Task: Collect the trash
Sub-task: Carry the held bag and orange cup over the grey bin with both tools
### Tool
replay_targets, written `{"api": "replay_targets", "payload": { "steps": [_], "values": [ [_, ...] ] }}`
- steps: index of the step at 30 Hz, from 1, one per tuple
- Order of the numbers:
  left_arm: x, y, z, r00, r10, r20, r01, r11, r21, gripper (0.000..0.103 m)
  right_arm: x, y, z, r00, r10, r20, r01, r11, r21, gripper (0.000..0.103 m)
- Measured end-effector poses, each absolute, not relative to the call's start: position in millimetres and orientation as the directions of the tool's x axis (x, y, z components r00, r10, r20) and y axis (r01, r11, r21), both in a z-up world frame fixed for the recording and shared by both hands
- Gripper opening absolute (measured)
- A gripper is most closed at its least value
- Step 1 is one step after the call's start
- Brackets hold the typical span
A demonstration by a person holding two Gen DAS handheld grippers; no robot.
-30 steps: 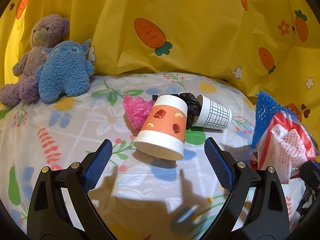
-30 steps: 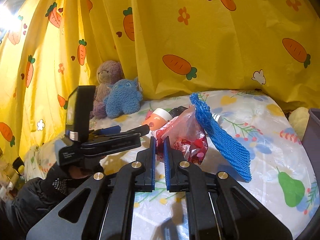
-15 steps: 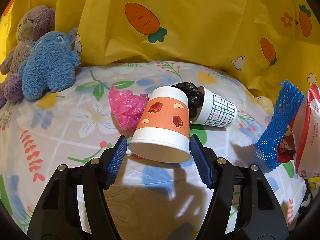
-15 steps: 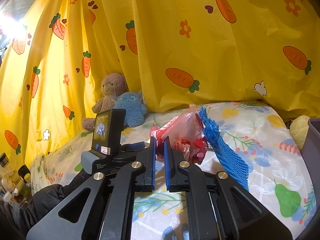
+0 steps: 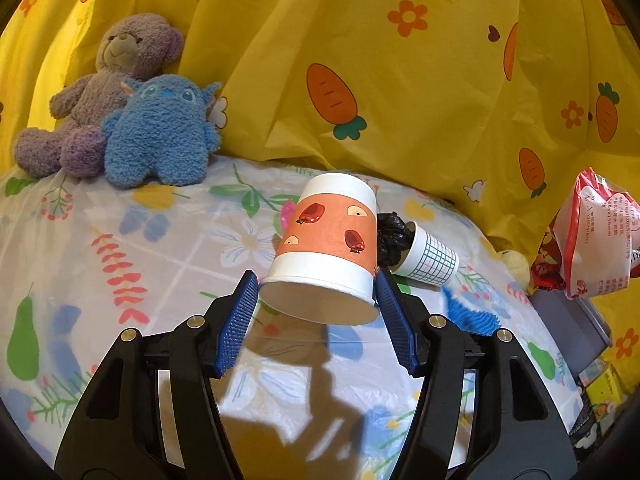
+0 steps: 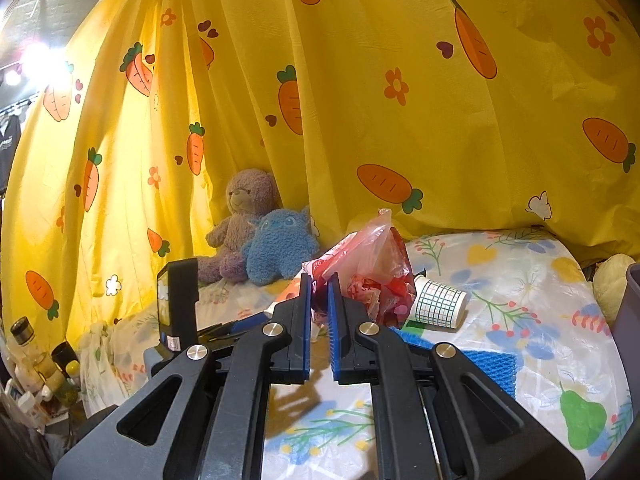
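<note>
My left gripper [image 5: 316, 304] is shut on an orange paper cup [image 5: 328, 248] with apple prints and holds it tilted above the flowered tablecloth [image 5: 120, 280]. Behind the cup a white checked cup [image 5: 432, 260] lies on its side with a black crumpled bag [image 5: 392, 236] at its mouth. My right gripper [image 6: 319, 320] is shut on a red and clear plastic bag [image 6: 372, 276] and holds it above the table; the bag also shows in the left wrist view [image 5: 596, 240]. A blue foam net [image 6: 492, 364] lies on the cloth below it.
A purple teddy bear [image 5: 104, 92] and a blue plush toy [image 5: 160, 132] sit at the back left against the yellow carrot curtain [image 5: 400, 80]. A grey bin [image 6: 628, 320] stands at the right table edge. Bottles [image 6: 36, 356] stand low on the left.
My left gripper has closed on the orange cup and lifted it off the cloth. My right gripper has risen with the red bag. The blue net now lies on the table.
</note>
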State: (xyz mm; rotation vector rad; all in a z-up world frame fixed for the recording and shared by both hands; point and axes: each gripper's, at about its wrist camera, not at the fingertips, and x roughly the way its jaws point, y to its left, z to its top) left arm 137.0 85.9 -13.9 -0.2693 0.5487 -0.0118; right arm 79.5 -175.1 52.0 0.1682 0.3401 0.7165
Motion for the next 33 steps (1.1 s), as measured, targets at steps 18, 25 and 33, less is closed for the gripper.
{"api": "replay_targets", "payload": {
  "steps": [18, 25, 33],
  "values": [
    [90, 51, 3, 0.887, -0.151, -0.436, 0.040, 0.966, -0.255, 0.060, 56, -207, 19, 0.776, 0.539, -0.327, -0.489, 0.842, 0.229, 0.008],
    [89, 36, 5, 0.884, -0.185, -0.430, 0.078, 0.964, -0.254, 0.060, 51, -219, 18, 0.791, 0.516, -0.330, -0.463, 0.856, 0.230, 0.009],
    [90, 14, 10, 0.878, -0.223, -0.424, 0.127, 0.962, -0.243, 0.060, 47, -235, 19, 0.810, 0.494, -0.315, -0.439, 0.868, 0.233, 0.009]
  ]
}}
